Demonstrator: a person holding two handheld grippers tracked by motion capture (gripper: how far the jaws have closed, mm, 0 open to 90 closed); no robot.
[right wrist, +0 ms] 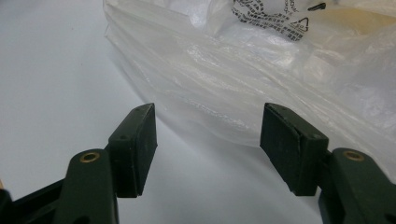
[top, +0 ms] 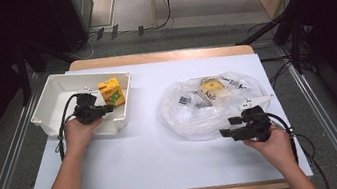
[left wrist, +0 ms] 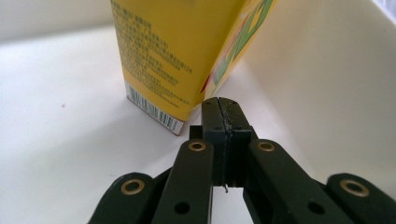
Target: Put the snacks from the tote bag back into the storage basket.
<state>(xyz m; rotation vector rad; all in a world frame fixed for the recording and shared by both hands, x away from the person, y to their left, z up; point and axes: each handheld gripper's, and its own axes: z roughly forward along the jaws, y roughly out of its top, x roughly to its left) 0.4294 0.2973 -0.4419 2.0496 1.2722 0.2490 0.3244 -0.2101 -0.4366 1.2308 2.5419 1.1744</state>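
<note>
A yellow drink carton (top: 111, 92) stands in the right end of a white bin (top: 51, 99). In the left gripper view the carton (left wrist: 177, 51) rises just beyond my left gripper (left wrist: 220, 103), whose jaws are pressed together with nothing between them. My left gripper (top: 104, 109) reaches over the bin's front rim. A clear plastic bag (top: 208, 103) lies on the right half of the table with a yellow item (top: 212, 86) inside. My right gripper (top: 226, 132) sits open at the bag's near edge; its jaws (right wrist: 208, 128) frame the bag (right wrist: 243, 79) without touching it.
The table has a white top (top: 154, 147) with a wooden edge. Cables trail from both grippers. Dark stands and a wooden bench stand beyond the far edge. Metal rails run along both sides of the table.
</note>
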